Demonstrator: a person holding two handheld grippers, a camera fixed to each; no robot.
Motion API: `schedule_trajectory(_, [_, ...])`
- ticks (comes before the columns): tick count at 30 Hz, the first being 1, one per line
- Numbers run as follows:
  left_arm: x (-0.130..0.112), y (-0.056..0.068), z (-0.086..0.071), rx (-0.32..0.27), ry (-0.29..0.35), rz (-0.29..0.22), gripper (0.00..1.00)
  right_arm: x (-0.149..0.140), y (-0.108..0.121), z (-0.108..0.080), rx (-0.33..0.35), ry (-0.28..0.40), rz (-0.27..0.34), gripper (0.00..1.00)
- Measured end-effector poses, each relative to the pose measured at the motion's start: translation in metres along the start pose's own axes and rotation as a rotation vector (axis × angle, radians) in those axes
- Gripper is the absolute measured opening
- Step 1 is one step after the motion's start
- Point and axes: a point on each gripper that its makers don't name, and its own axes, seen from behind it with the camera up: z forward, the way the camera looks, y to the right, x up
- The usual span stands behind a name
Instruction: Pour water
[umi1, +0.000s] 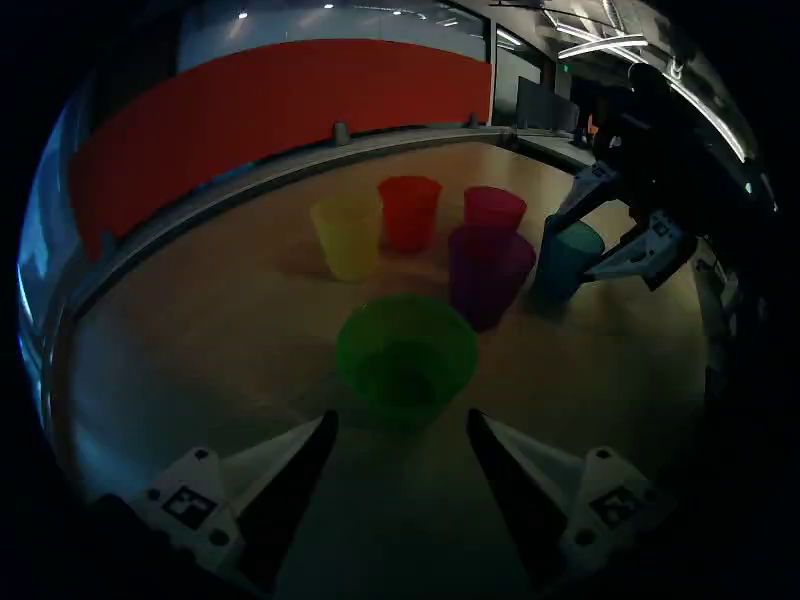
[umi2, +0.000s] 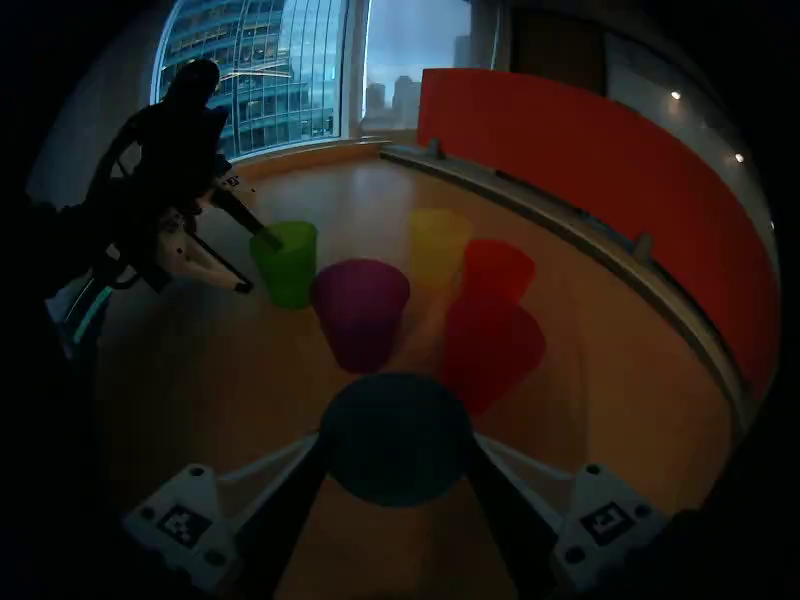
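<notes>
A green cup (umi1: 405, 355) stands on the wooden table (umi1: 200, 330), just ahead of my left gripper (umi1: 400, 418). The gripper is open, its fingertips level with the cup's base on either side and not pressing it. In the right gripper view the same green cup (umi2: 286, 262) sits at the tips of the left gripper (umi2: 252, 260), which a person's hand holds. My right gripper (umi2: 395, 442) has both fingers against a teal cup (umi2: 395, 435). The left gripper view shows that teal cup (umi1: 567, 258) between the fingers of the right gripper (umi1: 572, 250).
Several more cups stand close together: yellow (umi1: 347, 235), red (umi1: 408, 210), magenta (umi1: 494, 208) and purple (umi1: 488, 272). A red partition (umi1: 270, 100) runs along the table's far edge. Windows (umi2: 260, 70) lie beyond the table in the right gripper view.
</notes>
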Motion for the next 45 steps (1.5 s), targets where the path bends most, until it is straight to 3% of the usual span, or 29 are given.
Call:
schedule_trajectory(14, [0.002,0.001,-0.008,0.012,0.013,-0.01,0.93,-0.001,0.0,-0.001,-0.006,0.006,0.025,0.93])
schedule_trajectory(23, [0.005,0.002,-0.012,0.011,0.022,-0.023,0.94,0.001,0.003,-0.002,-0.016,0.013,0.047,1.0])
schedule_trajectory(45, [0.01,0.009,-0.033,0.027,0.066,-0.037,0.95,-0.014,-0.001,-0.032,-0.055,0.019,0.063,1.0])
